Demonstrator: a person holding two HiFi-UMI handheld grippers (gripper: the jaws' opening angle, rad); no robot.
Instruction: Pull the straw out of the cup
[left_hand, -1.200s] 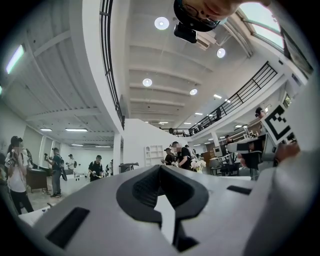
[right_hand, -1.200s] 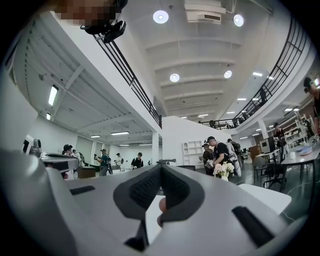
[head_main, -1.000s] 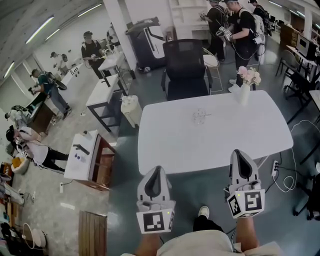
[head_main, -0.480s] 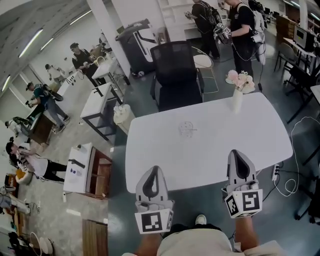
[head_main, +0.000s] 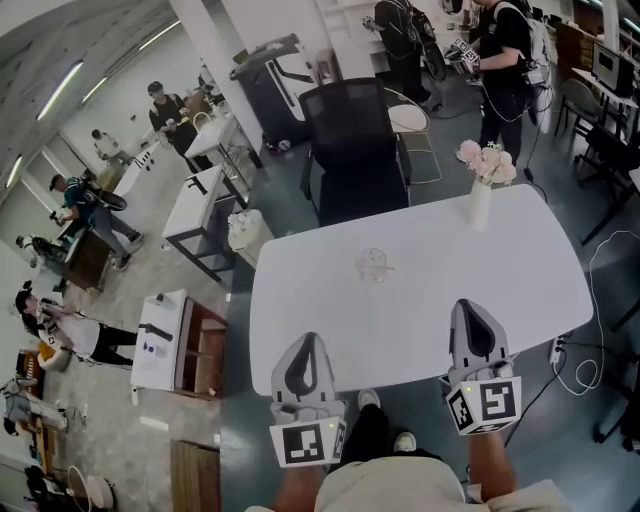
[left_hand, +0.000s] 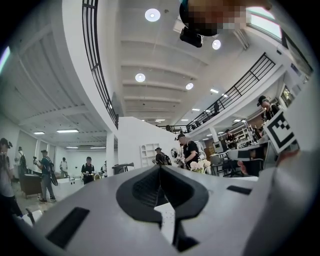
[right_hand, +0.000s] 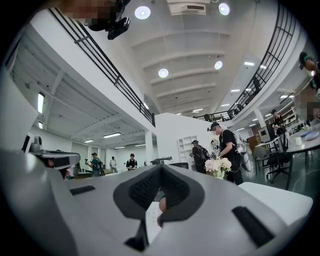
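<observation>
Left gripper (head_main: 308, 340): jaws pressed together with nothing between them; it was held at the table's near edge, on the left.
Right gripper (head_main: 468, 305): jaws also pressed together and empty; it was at the near edge on the right, well apart from the left one.
Cup (head_main: 373, 265): clear and upright near the middle of the white table (head_main: 520, 270), well beyond both grippers and untouched.
Straw: too small in the head view to make out for certain.
Vase (head_main: 481, 203): white, with pink flowers, at the table's far right.
Chair (head_main: 345, 130): black, at the far edge.
People: several stood at benches far left and far right.
</observation>
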